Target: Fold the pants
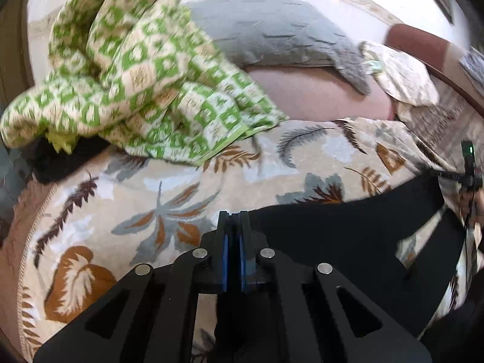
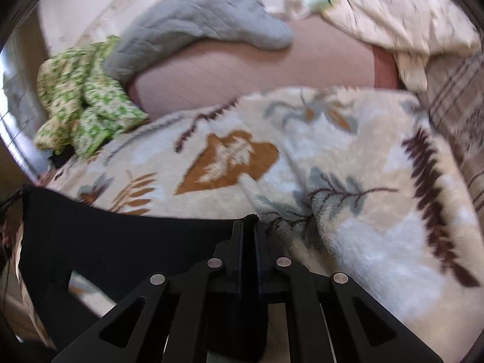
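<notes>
The black pants (image 1: 348, 236) hang stretched between my two grippers above a leaf-patterned blanket. In the left wrist view my left gripper (image 1: 233, 215) is shut on the pants' top edge at one end, and the cloth runs off to the right. In the right wrist view my right gripper (image 2: 249, 222) is shut on the other end, with a tuft of black cloth poking out at the tips, and the pants (image 2: 106, 242) run off to the left. The lower part of the pants is hidden below both grippers.
The cream leaf-patterned blanket (image 1: 181, 199) covers the bed. A crumpled green-and-cream blanket (image 1: 136, 69) lies at the far left, a grey quilted throw (image 1: 272, 33) behind it, a pale pillow (image 1: 402, 72) to the right. The pink mattress sheet (image 2: 242, 69) shows between them.
</notes>
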{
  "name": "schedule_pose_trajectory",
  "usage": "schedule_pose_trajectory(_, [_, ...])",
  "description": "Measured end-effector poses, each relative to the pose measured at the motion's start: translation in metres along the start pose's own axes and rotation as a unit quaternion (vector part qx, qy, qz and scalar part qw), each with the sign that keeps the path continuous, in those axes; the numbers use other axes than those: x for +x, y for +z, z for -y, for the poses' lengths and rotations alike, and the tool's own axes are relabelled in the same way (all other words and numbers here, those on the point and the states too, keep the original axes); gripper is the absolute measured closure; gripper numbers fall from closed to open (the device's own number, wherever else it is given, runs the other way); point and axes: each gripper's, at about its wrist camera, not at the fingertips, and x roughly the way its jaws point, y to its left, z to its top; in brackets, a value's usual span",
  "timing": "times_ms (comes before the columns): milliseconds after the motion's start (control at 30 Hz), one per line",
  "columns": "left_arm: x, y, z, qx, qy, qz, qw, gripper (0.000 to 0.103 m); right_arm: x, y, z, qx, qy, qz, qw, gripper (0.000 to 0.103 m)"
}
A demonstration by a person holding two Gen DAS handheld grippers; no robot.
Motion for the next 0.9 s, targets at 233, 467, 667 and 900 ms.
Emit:
schedule_pose_trajectory(233, [-0.054,-0.057,0.017,0.062,0.005,0.013,0.9980,0.100,-0.066,-0.041,-0.025,-0.089,0.016,0.011,0.996,0.098])
schedule_pose_trajectory(467, [-0.101,-0.136,0.021,0.068,-0.006,-0.003,0.9977,0.099,-0.104,-0.101,-0.033,-0.144,0.031,-0.033,0.989,0.099])
schedule_pose_trajectory(667, [-0.123,-0.179,0.004,-0.039,-0.019,0.001,0.9990,0.084,-0.116,-0.128,-0.022,-0.142,0.031,-0.071,0.987,0.092])
schedule_pose_trajectory(900, [-0.170,-0.150,0.011,-0.137,-0.051,0.088,0.9853,0.060,-0.150,-0.113,-0.006,-0.088,-0.007,0.013,0.996,0.078])
